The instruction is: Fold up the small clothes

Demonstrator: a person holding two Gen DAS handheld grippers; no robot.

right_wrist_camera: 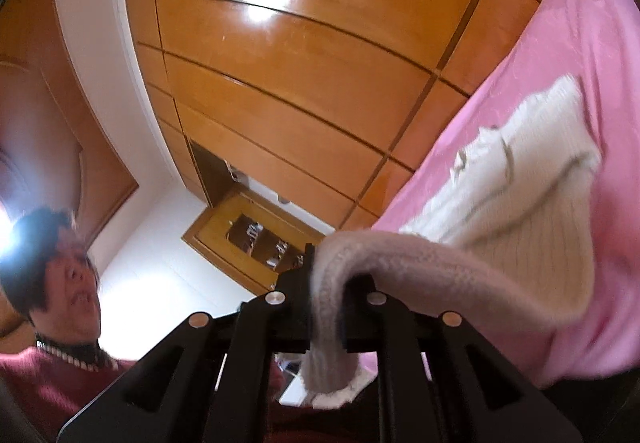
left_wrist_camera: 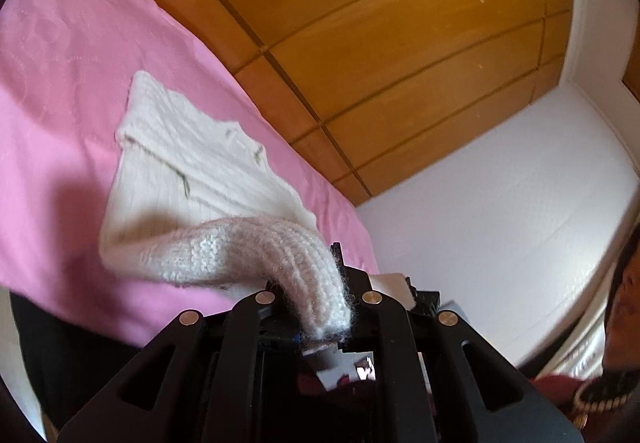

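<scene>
A white knit sweater (left_wrist_camera: 192, 171) lies on a pink bedspread (left_wrist_camera: 60, 83), with its near end lifted off the bed. My left gripper (left_wrist_camera: 332, 283) is shut on a thick ribbed part of that sweater, which drapes over the jaws and hides the fingertips. In the right wrist view the same sweater (right_wrist_camera: 520, 183) stretches from the pink bedspread (right_wrist_camera: 580, 43) to my right gripper (right_wrist_camera: 320, 283). That gripper is shut on another ribbed end, which hangs down past the jaws.
A wooden panelled wardrobe (left_wrist_camera: 360, 23) (right_wrist_camera: 300, 63) rises beyond the bed. A white surface (left_wrist_camera: 500, 203) fills the right of the left wrist view. A person in a dark red sweater (right_wrist_camera: 48, 375) is close behind the grippers.
</scene>
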